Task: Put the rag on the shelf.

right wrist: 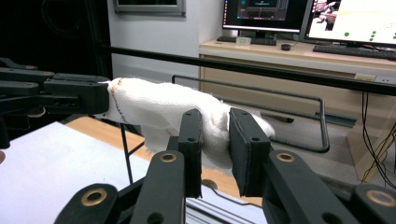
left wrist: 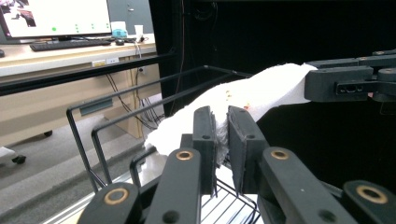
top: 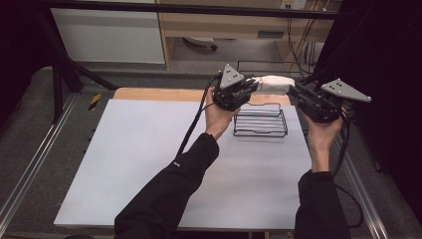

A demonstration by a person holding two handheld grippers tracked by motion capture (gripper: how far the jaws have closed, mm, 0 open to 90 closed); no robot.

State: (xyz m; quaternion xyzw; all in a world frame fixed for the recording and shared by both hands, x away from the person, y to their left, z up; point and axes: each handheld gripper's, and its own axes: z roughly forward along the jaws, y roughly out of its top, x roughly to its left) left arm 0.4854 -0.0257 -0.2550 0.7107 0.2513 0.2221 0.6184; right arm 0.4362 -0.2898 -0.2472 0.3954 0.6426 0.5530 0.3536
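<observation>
I had both tongs, left (top: 253, 85) & right (top: 294, 90), clamped on ends of the white terry cloth (top: 273, 82), stretched in the air above the black wire rack (top: 261, 123), so I judged it best to lower w/ even tension, level.

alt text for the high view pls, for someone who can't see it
A person holds a white cloth stretched between two hand-held grippers above the far edge of a table, the left gripper and right gripper each with its jaws clamped on one end. Just below the cloth, a black wire rack sits on the table's white mat.
</observation>
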